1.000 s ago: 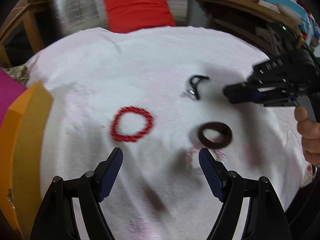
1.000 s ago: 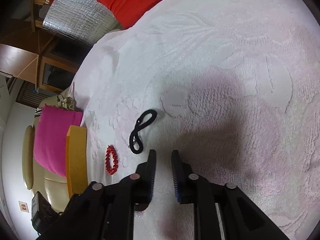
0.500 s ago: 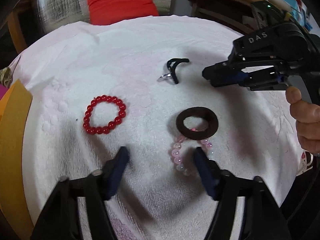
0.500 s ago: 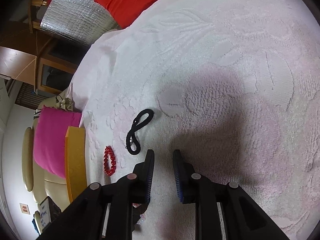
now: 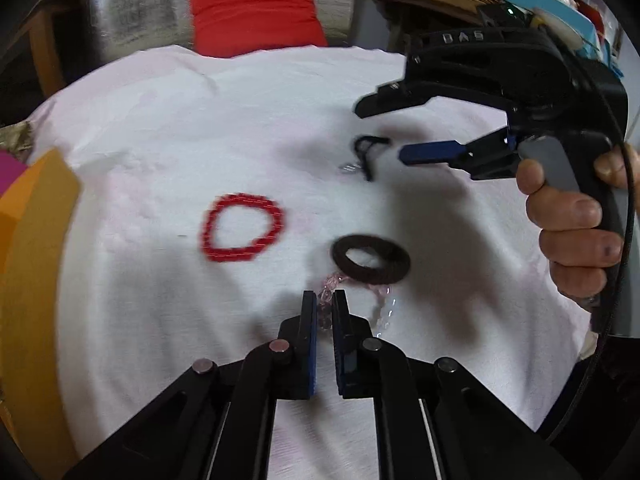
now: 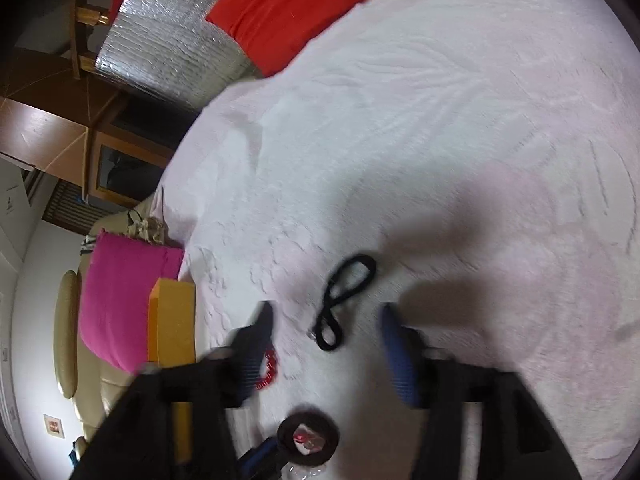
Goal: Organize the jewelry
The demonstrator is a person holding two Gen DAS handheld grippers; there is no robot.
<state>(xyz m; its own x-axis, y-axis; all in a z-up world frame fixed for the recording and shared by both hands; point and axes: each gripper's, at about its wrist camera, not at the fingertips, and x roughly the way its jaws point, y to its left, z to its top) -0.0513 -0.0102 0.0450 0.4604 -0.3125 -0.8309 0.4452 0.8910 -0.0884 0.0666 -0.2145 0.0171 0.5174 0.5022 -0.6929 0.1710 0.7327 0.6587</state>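
Here, the left gripper [image 5: 324, 300] is clenched on the pale pink translucent bead bracelet [image 5: 374, 306], whose near strand is pinched between the blue-padded fingertips [image 5: 309, 312] while the rest trails to the right over the white embossed cloth [image 5: 168, 128] covering the round table. Just beyond the bracelet, and overlapping its far edge, lies a dark brown fabric hair ring [image 5: 371, 259]; the same ring appears at the bottom of the right wrist view [image 6: 309, 438]. To the left, well apart, rests a red bead bracelet [image 5: 242, 227], blurred by motion. Farther back lies a thin black cord loop with a small metal clasp [image 5: 366, 154], twisted into a figure eight in the right wrist view [image 6: 344, 306]. The right gripper [image 5: 382, 130], held in a hand [image 5: 576, 220], hovers above this cord with its jaws opening; the cord lies on the cloth below the gap, untouched by the pads [image 6: 396, 356]. Raised letters reading "DAS" [image 5: 458, 37] mark the gripper housing. An orange box [image 5: 32, 280] stands at the left edge, and a red cushion [image 5: 256, 12] lies behind the table.
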